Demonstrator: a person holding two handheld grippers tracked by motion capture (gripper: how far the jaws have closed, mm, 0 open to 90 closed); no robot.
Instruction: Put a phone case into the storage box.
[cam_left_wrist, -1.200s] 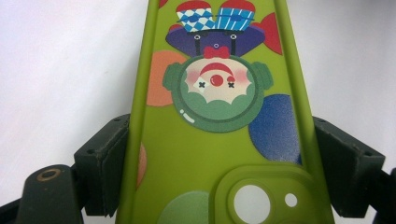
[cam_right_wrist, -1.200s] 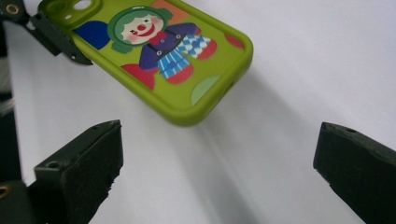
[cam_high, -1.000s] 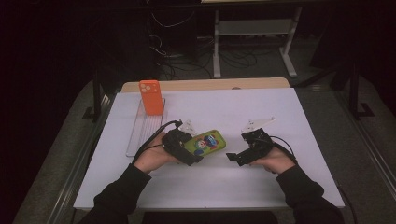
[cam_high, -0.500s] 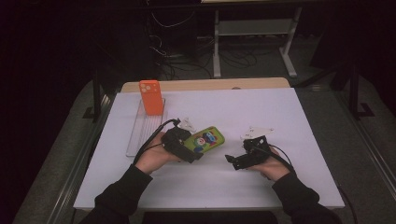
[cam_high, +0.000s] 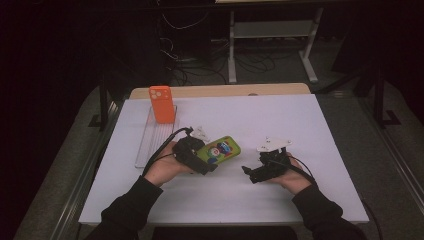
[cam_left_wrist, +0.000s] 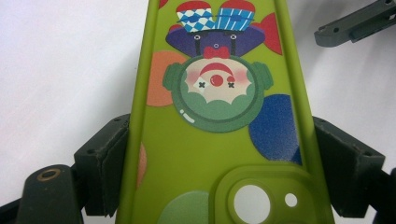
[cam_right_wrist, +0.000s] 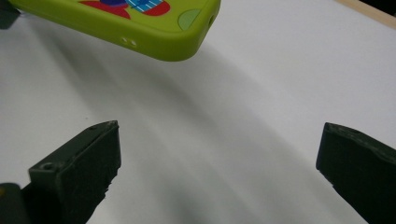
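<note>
Green phone case (cam_high: 218, 151), one, pinched by left gripper (cam_high: 202, 163); orange case (cam_high: 162, 104), one, at eleven o'clock; right gripper (cam_high: 248, 172) level, jaws spread, empty.

right gripper (cam_high: 248, 172) drawn back from the green phone case (cam_high: 220, 149) toward the near table edge; now well apart from it, jaws wide with nothing between them.

The green case (cam_left_wrist: 215, 154) looks like matt, smooth rubbery plastic with a printed picture; the jaws are matt black plastic; the table (cam_high: 280, 120) is smooth matt white.
</note>
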